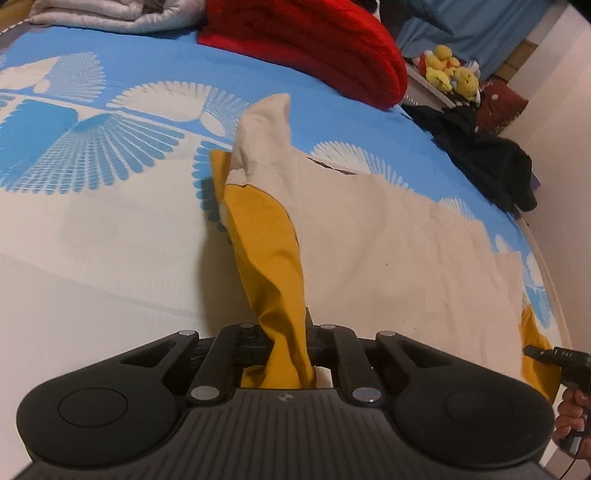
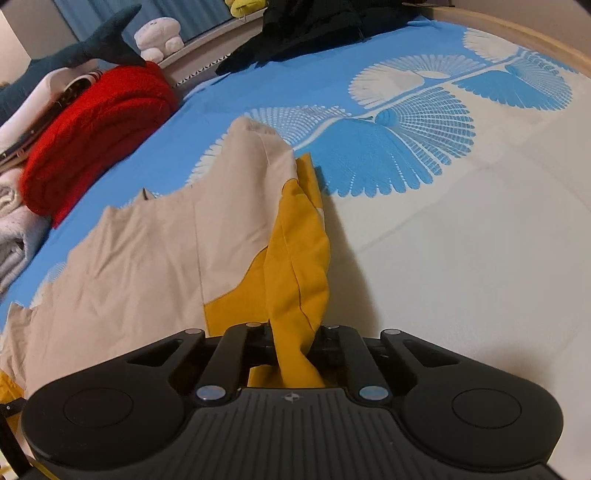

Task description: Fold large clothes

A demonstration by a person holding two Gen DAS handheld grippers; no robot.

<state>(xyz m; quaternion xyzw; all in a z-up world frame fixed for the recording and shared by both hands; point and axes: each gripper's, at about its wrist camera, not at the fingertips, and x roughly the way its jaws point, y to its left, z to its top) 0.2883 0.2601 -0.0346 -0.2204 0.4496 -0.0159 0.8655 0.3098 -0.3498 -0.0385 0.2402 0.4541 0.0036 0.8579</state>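
A large beige and mustard-yellow garment [image 1: 369, 236] lies spread on the bed [image 1: 92, 229]. My left gripper [image 1: 288, 350] is shut on a yellow bunched edge of it, and the cloth rises from the jaws toward a beige peak. The garment also shows in the right wrist view [image 2: 140, 258]. My right gripper [image 2: 295, 354] is shut on another yellow edge of it. The right gripper also shows at the far right of the left wrist view [image 1: 535, 352], pinching yellow cloth.
A folded red blanket [image 1: 314, 48] and grey folded bedding [image 1: 110, 14] lie at the head of the bed. Black clothing [image 1: 480, 155] lies at the bed's edge. Plush toys [image 1: 448, 70] sit beyond it. The bedsheet [image 2: 443, 258] is blue and white.
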